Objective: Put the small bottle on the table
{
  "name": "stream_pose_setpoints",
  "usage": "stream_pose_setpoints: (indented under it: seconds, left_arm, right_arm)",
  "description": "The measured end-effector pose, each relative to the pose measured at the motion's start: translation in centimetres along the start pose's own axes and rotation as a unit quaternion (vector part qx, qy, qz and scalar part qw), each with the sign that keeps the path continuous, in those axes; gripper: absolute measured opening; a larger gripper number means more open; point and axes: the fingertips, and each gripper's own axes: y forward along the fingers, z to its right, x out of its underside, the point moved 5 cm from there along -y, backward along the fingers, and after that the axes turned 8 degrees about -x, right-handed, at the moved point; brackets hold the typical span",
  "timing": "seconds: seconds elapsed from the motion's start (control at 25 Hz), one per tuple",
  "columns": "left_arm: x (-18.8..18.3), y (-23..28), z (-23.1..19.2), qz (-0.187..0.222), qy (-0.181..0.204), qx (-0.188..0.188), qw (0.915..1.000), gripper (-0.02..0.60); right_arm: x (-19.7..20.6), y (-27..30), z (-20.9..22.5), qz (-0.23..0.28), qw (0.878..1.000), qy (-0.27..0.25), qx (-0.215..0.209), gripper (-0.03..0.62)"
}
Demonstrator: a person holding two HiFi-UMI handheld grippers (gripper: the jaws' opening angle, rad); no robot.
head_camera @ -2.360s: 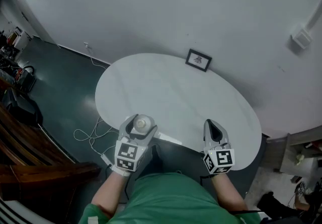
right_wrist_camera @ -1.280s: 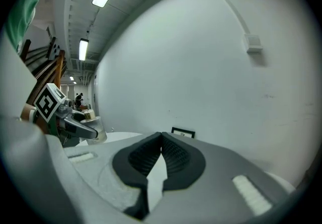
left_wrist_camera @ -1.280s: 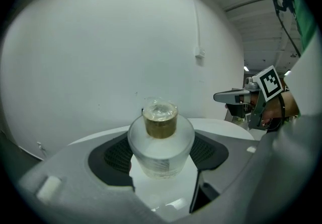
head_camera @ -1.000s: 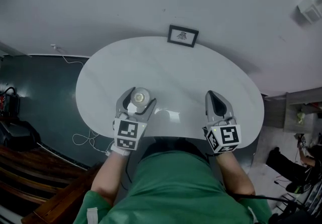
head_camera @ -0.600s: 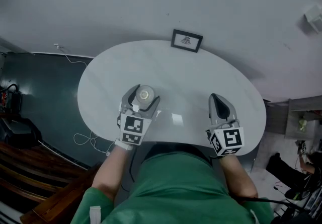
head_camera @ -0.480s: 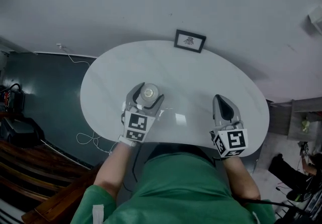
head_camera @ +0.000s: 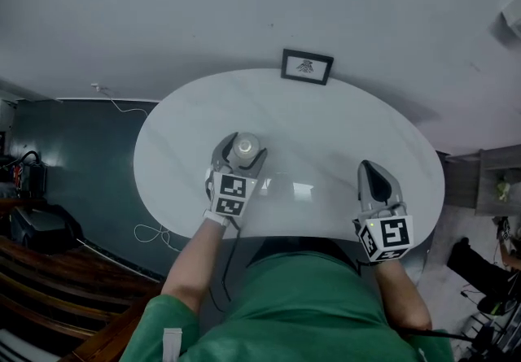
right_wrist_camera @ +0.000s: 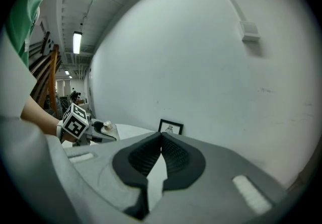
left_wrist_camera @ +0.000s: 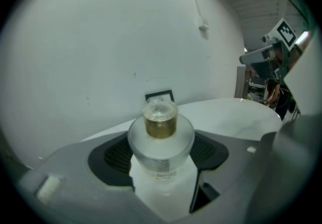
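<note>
While the left gripper (head_camera: 242, 150), left of centre, pinched the frosted small bottle (left_wrist_camera: 161, 140), contents indiscernible, over the table (head_camera: 326, 124), the right gripper (right_wrist_camera: 161, 140) showed jaws pressed together.

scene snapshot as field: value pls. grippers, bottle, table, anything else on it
left gripper: shut on small bottle, over the table's near-left part
small bottle: clear glass, gold collar, upright between the jaws; cannot tell if its base touches the table
right gripper: jaws together, nothing between them, above the table's near-right edge
table: white, rounded top
other: framed picture at the table's far edge, by the wall
</note>
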Motion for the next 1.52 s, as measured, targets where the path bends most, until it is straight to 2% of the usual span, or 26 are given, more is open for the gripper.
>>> stream_pose_setpoints:
  seconds: [0.36,0.76,1.28,1.52]
  left_arm:
    - [2.6,3.8,-1.1,-0.018,-0.013,-0.004,0.9998,0.345]
    - [4.7,6.1,-0.9,-0.033,-0.007,0.005,0.9994,0.345]
    - [5.8,7.8,-0.4,-0.042,0.004,0.017,0.9990,0.345]
    - [5.7,8.3,-0.5,-0.033,-0.010,0.015,0.9993,0.345]
  right_arm:
    - [0.8,-1.0,0.3,-0.014,1.000,0.005,0.024,-0.002]
    - [1.5,-2.4,0.2,-0.028,0.998,0.012,0.047,-0.002]
    - [1.9,-1.8,-0.3,-0.042,0.998,0.017,0.039,-0.002]
    - [2.0,-1.8,0.1,-0.047,0.998,0.018,0.044,-0.002]
